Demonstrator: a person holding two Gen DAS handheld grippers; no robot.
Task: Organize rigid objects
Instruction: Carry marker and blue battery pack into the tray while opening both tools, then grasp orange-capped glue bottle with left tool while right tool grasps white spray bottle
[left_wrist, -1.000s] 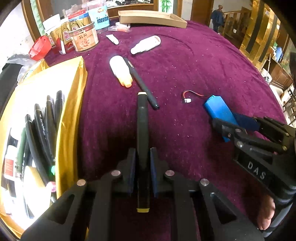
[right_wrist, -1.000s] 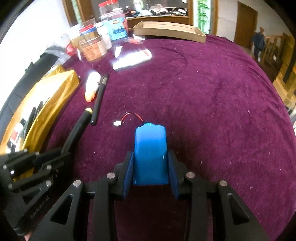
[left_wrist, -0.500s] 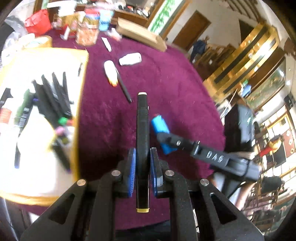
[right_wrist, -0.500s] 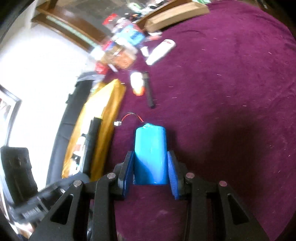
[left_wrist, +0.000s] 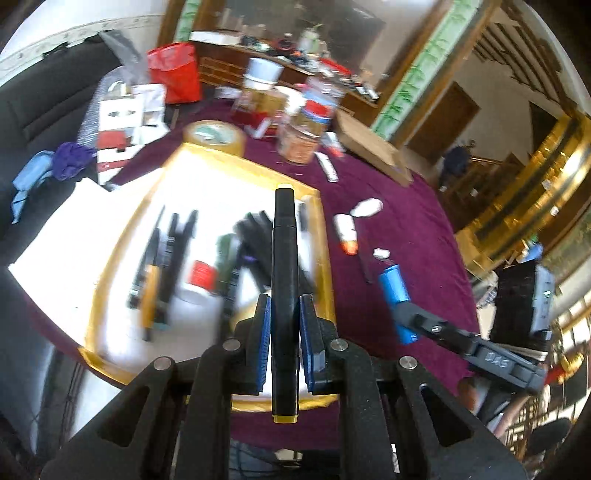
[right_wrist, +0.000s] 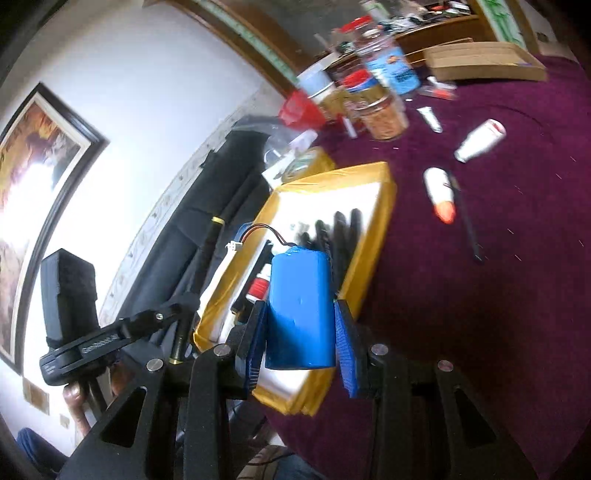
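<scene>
My left gripper (left_wrist: 284, 343) is shut on a black marker (left_wrist: 284, 266) with yellow ends and holds it over the gold-rimmed tray (left_wrist: 207, 157), which holds several pens and markers. My right gripper (right_wrist: 301, 332) is shut on a blue battery pack (right_wrist: 299, 306) with red and black wires, held above the tray's near corner (right_wrist: 384, 206). In the left wrist view the battery pack (left_wrist: 395, 288) shows at the right, in the right gripper. In the right wrist view the marker (right_wrist: 201, 266) shows at the left, in the left gripper.
On the purple tablecloth (right_wrist: 498, 277) lie a white-and-orange tube (right_wrist: 439, 194), a thin black pen (right_wrist: 467, 225) and a white bottle (right_wrist: 480, 140). Jars (right_wrist: 384, 110) and a cardboard box (right_wrist: 480, 61) stand at the back.
Both grippers have risen off the cloth and swung left with their objects, from beside the tray to above it. The grips have not changed.
</scene>
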